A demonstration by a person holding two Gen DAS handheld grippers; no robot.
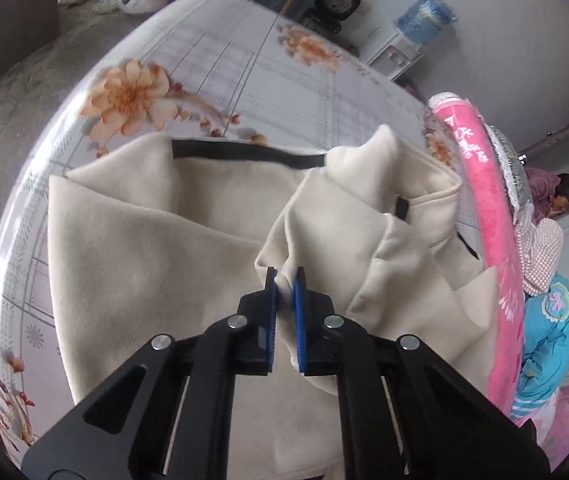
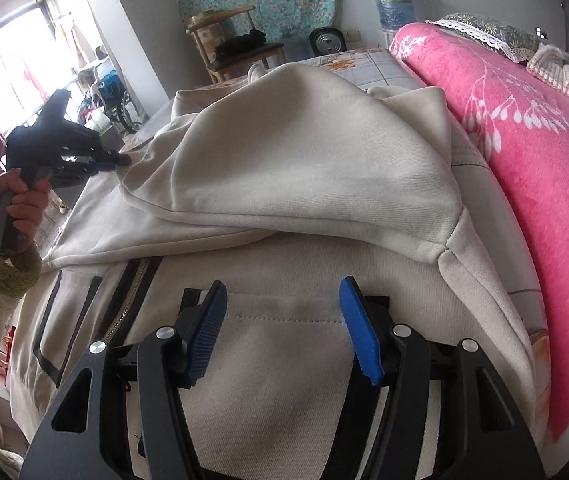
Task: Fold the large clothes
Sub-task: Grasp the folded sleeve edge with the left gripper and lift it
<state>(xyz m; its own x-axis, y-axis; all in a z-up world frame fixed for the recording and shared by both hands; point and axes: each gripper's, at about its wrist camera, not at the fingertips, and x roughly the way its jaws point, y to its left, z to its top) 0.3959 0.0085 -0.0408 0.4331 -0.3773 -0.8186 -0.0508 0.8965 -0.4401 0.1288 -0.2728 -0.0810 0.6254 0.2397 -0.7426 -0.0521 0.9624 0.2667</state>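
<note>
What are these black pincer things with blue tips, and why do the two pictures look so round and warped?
No robot here: a person holds a black hand-held claw in each hand, each with a wide-angle camera looking along its blue fingers. One picture is from the left claw, shut on a bunched fold of the cream zip-up hooded jacket. The other is from the right claw, open, over the jacket's lower front; there you also see the person's hand gripping the left claw's handle. The jacket lies on a floral bedsheet, beside a pink fleece blanket.

2 wrist fisheyes, close, angled down; both share cream garment [image 1: 156,248].
</note>
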